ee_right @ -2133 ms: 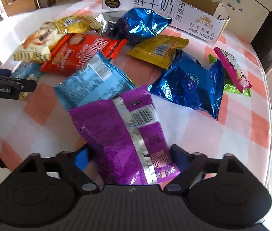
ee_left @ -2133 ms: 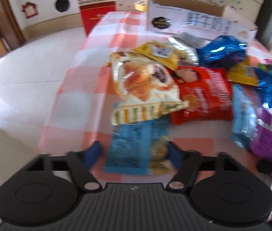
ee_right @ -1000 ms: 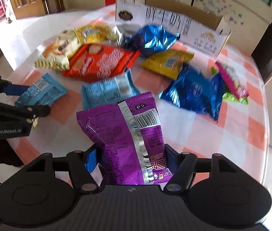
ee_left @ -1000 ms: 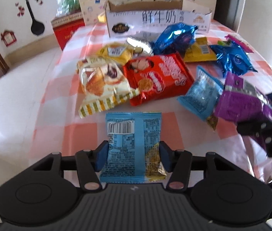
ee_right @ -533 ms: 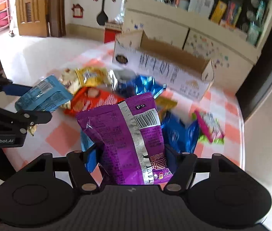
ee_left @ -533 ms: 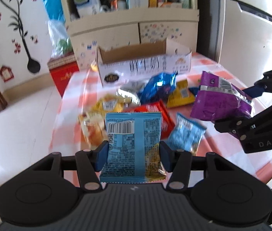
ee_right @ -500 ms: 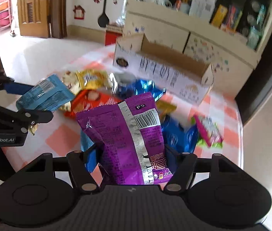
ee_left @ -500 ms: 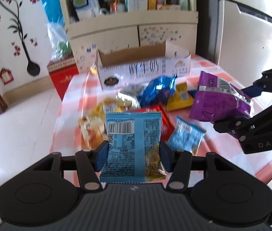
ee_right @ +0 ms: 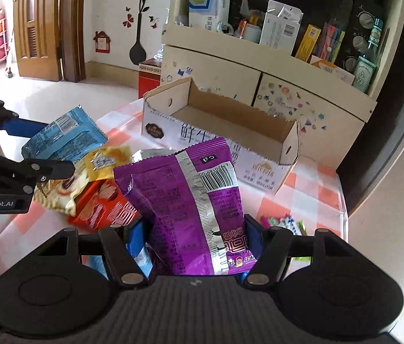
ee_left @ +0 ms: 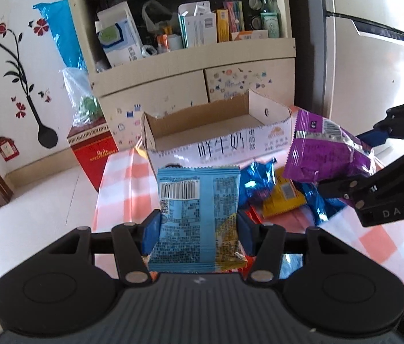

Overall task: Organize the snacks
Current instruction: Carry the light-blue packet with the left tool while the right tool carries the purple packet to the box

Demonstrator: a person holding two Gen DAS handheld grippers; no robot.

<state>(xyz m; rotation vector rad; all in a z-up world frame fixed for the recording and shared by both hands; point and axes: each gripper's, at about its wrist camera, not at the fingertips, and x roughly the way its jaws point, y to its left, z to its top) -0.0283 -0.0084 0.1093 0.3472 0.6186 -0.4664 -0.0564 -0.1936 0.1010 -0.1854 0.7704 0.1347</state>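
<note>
- Your left gripper (ee_left: 197, 230) is clamped on the light blue packet (ee_left: 197, 215), pads pressing both side edges; the packet stands upright, barcode end up, in the air on the near side of the cardboard box (ee_left: 216, 132).
- The box (open-topped, and it looks empty inside) runs its long axis across your view, left to right, at the far end of the table (ee_left: 373, 240); from both grippers it lies straight ahead and lower.
- Your right gripper (ee_right: 196, 240) is closed on the purple bag (ee_right: 190, 200), held upright nearer the box's right half.
- Judging by this, both hands are about equally near; each packet probably needs carrying forward over the near wall before you let go.
</note>
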